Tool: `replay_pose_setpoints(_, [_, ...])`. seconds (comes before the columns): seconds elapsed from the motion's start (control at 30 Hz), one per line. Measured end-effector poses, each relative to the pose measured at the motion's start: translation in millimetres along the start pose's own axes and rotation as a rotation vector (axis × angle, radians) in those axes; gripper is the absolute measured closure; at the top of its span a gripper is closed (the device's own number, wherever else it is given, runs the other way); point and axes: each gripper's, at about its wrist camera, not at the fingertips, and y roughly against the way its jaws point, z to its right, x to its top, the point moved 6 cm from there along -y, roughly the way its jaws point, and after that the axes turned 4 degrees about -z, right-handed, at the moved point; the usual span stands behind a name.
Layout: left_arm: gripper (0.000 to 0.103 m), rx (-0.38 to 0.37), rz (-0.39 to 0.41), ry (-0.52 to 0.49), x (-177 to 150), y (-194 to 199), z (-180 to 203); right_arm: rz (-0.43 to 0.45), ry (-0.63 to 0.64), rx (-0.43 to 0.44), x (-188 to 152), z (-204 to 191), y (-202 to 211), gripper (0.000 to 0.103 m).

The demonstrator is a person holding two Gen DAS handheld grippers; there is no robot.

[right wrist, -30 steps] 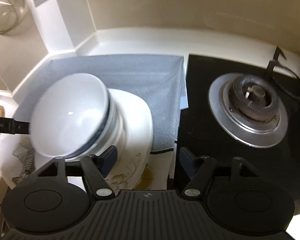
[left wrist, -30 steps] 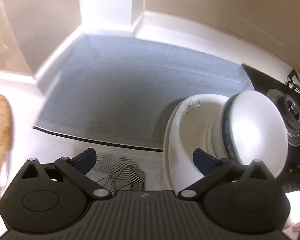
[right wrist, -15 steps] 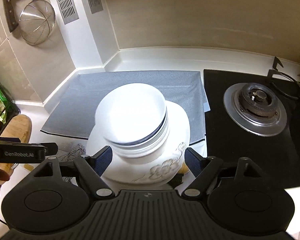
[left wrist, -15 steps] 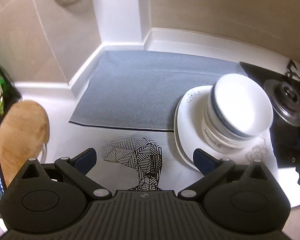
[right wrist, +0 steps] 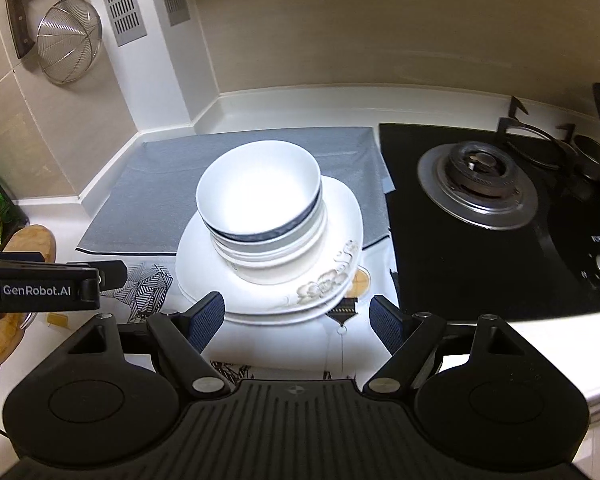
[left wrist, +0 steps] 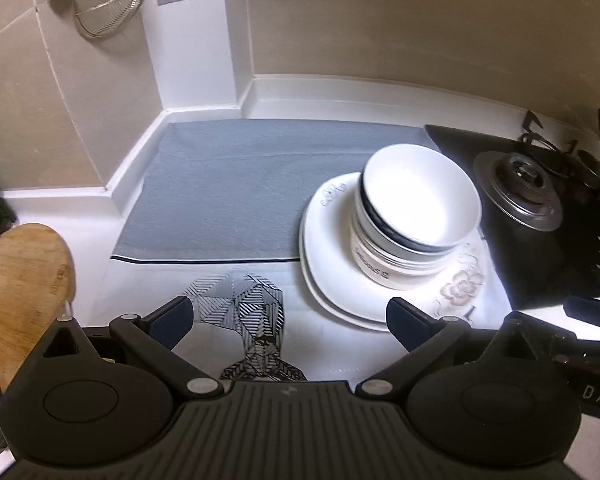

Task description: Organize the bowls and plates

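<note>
My right tool (right wrist: 296, 320) stands wide, its jaws having just been opening, with nothing between them. My left tool (left wrist: 288, 320) is wide and empty too. Ahead of the right tool, almost centred between its fingers, the stack of bowls (right wrist: 260, 208) sits on the stacked plates (right wrist: 340, 216), on the table (right wrist: 284, 108) where the grey mat (right wrist: 148, 192) meets the patterned cloth (left wrist: 244, 300). From my left tool the stack lies off to the right, so I judge the right hand better placed.

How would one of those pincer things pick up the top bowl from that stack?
Probably by the top bowl's rim: one finger inside, one outside, coming down from above on its near edge. It sits nested in the bowls below, so only the rim stands free. The right tool is open.
</note>
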Motion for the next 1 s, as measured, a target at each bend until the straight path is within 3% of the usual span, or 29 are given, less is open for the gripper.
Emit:
replay_pose_setpoints(0.3, [0.001,-0.008,-0.002,-0.066,-9.6,4.4,16.4,0.004,-0.016,-0.020,-9.7,4.2,9.9,0.020])
replay_pose_setpoints(0.57, [0.001,-0.009,0.005,-0.107,-13.2,8.4,28.6,0.000,-0.020,0.003,-12.9,7.2,12.9,0.000])
replay_pose_setpoints(1.0, [0.001,-0.008,-0.013,-0.120,-15.1,7.3,38.6,-0.016,-0.028,-0.017,-15.2,17.1,12.5,0.000])
